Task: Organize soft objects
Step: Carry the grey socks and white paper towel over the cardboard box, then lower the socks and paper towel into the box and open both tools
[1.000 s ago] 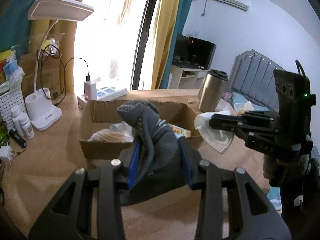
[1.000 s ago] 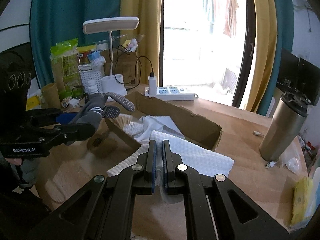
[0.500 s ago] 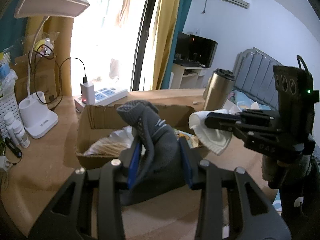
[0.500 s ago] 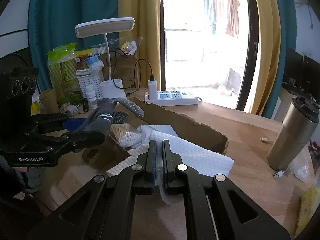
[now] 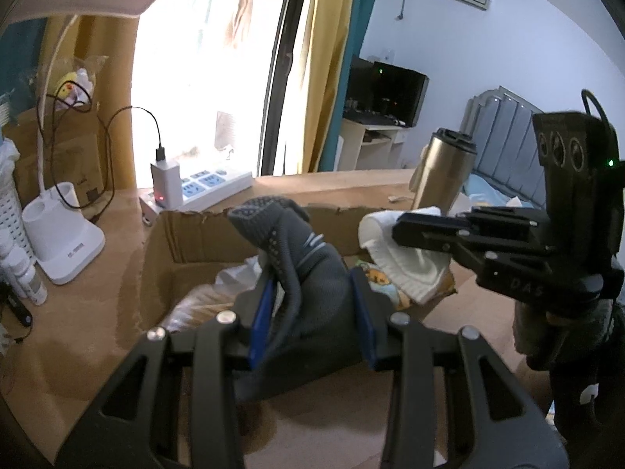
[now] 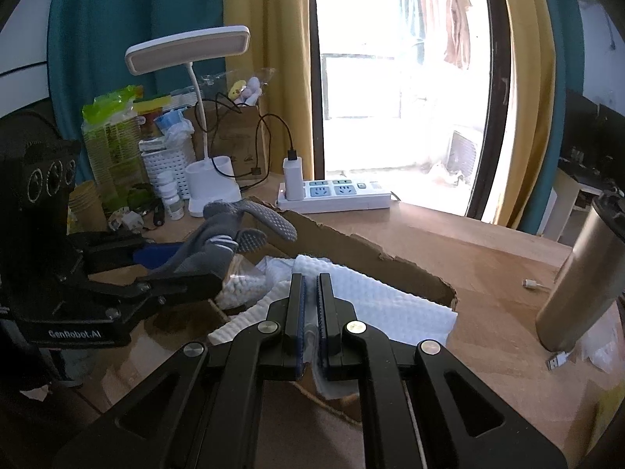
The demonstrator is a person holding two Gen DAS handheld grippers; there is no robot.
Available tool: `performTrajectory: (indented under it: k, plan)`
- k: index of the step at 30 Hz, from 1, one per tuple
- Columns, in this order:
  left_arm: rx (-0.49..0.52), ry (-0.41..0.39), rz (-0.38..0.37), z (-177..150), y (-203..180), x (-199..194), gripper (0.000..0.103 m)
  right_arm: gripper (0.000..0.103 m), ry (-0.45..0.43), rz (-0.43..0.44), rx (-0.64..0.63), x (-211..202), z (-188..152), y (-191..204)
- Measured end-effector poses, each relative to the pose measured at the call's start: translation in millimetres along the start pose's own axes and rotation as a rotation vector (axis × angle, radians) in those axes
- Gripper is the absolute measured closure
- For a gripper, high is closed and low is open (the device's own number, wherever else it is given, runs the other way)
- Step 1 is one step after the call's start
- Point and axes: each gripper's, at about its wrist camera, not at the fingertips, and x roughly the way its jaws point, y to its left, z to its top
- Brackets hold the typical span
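Over the cardboard box (image 5: pixel 164 246), left tool (image 5: pixel 312 308) grips grey sock (image 5: pixel 308 269), right tool (image 6: pixel 309 305) white cloth (image 6: pixel 394 308)

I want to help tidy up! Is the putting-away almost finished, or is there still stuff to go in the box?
Partly done. The cardboard box already holds a bag of cotton swabs and some other bits. In hand: the left gripper is shut on grey socks, and the right gripper pinches a white cloth, both over the box. Still left: letting both go inside.
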Motion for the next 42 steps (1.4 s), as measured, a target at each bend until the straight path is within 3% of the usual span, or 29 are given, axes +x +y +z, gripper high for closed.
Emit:
performTrajectory:
  k: [21, 23, 25, 27, 32, 35, 42]
  plan:
    - [-0.017, 0.033, -0.037, 9.3, 7.6, 39.6, 0.063, 0.096, 0.031, 0.002, 0.067, 40.2, 4.1, -21.3]
    - [-0.02, 0.045, -0.036, 9.1, 8.0, 44.7, 0.063, 0.091, 0.043, -0.005, 0.076, 43.9, 2.8, -23.1]
    - [-0.024, 0.07, -0.03, 7.2, 8.7, 51.3, 0.063, 0.068, 0.057, -0.005, 0.084, 47.2, 1.6, -24.4]
    - [-0.032, 0.102, -0.029, 4.6, 11.4, 57.6, 0.061, 0.055, 0.065, -0.009, 0.088, 48.9, 0.7, -24.8]
    - [-0.046, 0.108, -0.053, 3.8, 12.4, 57.3, 0.047, 0.054, 0.063, -0.011, 0.085, 44.5, 0.9, -22.5]
    - [-0.049, 0.088, -0.054, 5.3, 12.5, 51.0, 0.029, 0.053, 0.064, -0.018, 0.085, 42.5, 2.3, -20.9]
    - [-0.065, 0.053, -0.054, 8.7, 17.8, 31.1, 0.029, 0.053, 0.058, -0.038, 0.078, 31.7, 4.6, -12.4]
